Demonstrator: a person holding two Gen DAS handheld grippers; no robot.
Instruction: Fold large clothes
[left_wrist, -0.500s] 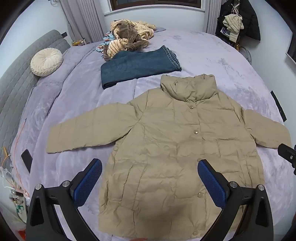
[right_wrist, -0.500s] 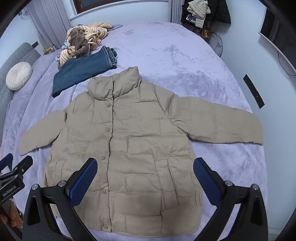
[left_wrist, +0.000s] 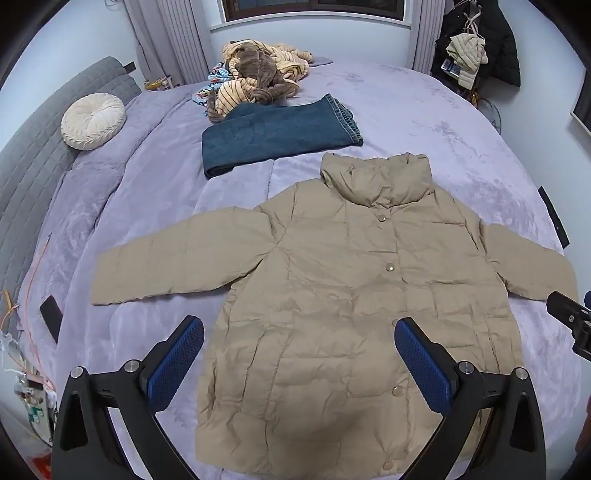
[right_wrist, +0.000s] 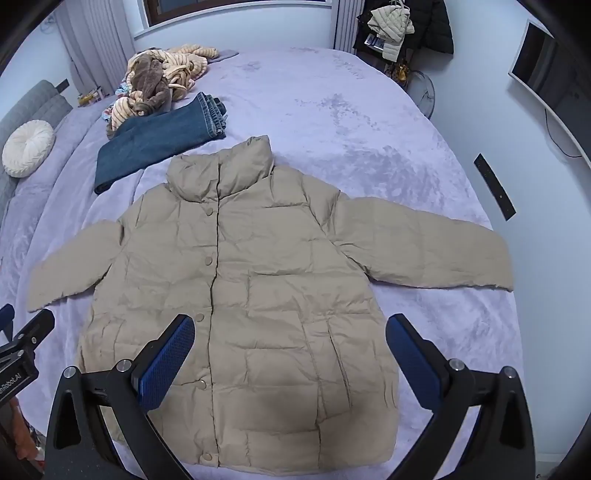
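Coat lies flat and buttoned in the middle of the bed, sleeves out. No fold is made yet. Both grippers, left and right, hover with jaws wide open, holding nothing.

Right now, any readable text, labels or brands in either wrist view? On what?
"nRobot.AI": white lettering, cut off by the frame edge, on the body of the left gripper, seen in the right wrist view.
Tag on the clothes hanging by the wall: too small to read.
Beige jacket, jeans: no text visible.
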